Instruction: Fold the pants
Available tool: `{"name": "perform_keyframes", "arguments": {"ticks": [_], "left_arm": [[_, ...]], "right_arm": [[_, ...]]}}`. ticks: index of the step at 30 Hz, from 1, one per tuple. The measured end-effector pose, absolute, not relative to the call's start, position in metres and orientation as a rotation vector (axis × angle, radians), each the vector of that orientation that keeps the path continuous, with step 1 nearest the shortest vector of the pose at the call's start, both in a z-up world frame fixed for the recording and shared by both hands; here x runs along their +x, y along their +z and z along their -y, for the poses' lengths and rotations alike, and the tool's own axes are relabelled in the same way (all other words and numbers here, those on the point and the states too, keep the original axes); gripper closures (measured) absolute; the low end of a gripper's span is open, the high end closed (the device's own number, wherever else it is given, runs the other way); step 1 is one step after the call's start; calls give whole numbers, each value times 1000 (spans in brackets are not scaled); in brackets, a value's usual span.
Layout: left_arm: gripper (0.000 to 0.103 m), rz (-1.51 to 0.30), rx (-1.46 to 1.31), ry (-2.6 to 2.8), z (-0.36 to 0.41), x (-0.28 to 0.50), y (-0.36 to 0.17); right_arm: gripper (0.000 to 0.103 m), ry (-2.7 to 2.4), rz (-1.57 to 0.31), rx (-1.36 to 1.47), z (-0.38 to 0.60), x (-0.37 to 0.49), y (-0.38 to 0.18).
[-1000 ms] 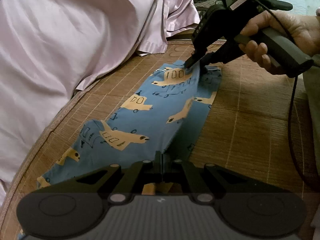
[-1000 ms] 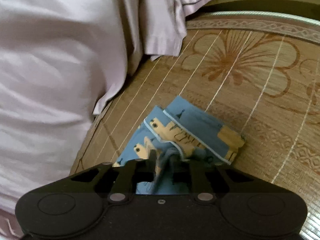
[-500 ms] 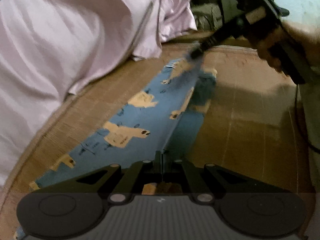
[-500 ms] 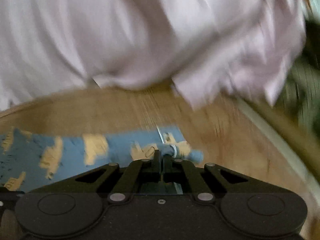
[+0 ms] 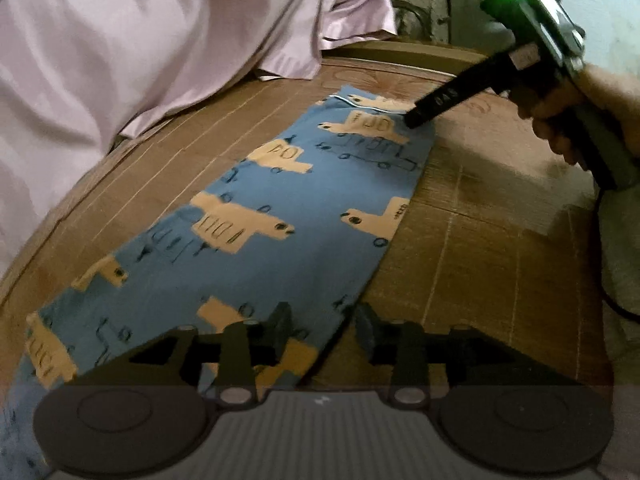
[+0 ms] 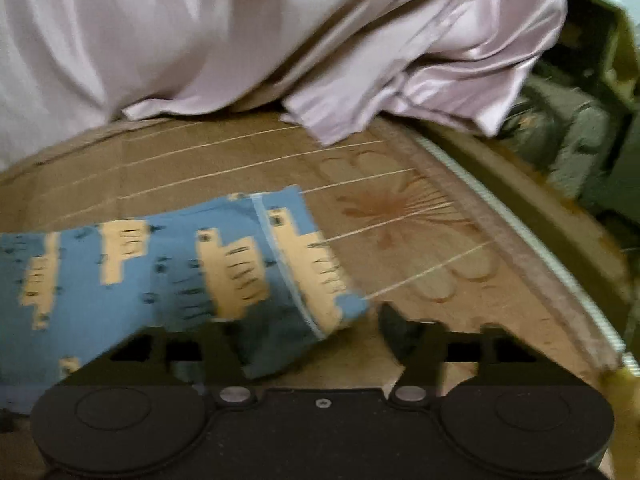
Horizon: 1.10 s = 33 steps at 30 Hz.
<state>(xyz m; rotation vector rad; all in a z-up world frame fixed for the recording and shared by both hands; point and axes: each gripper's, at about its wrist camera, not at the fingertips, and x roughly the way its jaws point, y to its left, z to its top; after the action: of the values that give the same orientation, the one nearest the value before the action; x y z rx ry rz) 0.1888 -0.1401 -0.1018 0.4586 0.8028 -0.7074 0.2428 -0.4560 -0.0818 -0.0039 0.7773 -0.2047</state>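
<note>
Both our grippers, left gripper [image 5: 322, 322] and right gripper [image 6: 294, 338], hold fingers apart over the blue pants [image 5: 256, 224] lying flat beside the bamboo mat's [image 6: 404, 216] edge.

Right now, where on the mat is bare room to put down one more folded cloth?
The woven mat is bare between the blue pants' long edge and the right gripper with its hand. A narrower bare strip lies between the pants and the pink sheet. The near end, by the left gripper, is crowded.
</note>
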Motion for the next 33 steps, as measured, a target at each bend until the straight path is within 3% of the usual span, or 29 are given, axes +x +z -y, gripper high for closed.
{"name": "perform_keyframes", "arguments": {"ticks": [2, 5, 12, 16, 21, 22, 23, 24, 29, 33], "left_arm": [[42, -802, 424, -686, 129, 189, -95], [27, -782, 355, -605, 97, 191, -85], [26, -735, 346, -311, 18, 238, -68], [27, -742, 347, -227, -12, 286, -69], [36, -831, 317, -262, -22, 333, -83], [47, -856, 307, -277, -23, 337, -87], [69, -892, 297, -287, -22, 344, -92], [78, -925, 285, -285, -23, 349, -95], [93, -935, 259, -273, -22, 353, -96], [95, -930, 299, -254, -14, 349, -99]], "right_arm": [[31, -221, -753, -14, 456, 241, -80], [18, -141, -717, -47, 445, 239, -77], [15, 173, -627, -204, 378, 232, -82], [21, 297, -614, -265, 349, 229, -92], [28, 378, -610, -287, 342, 224, -100], [29, 389, -599, -292, 341, 223, -100], [30, 397, -592, -296, 340, 223, -100], [30, 408, -587, -291, 339, 224, -100], [31, 526, -573, -248, 334, 255, -87], [31, 635, -610, -245, 308, 308, -80]]}}
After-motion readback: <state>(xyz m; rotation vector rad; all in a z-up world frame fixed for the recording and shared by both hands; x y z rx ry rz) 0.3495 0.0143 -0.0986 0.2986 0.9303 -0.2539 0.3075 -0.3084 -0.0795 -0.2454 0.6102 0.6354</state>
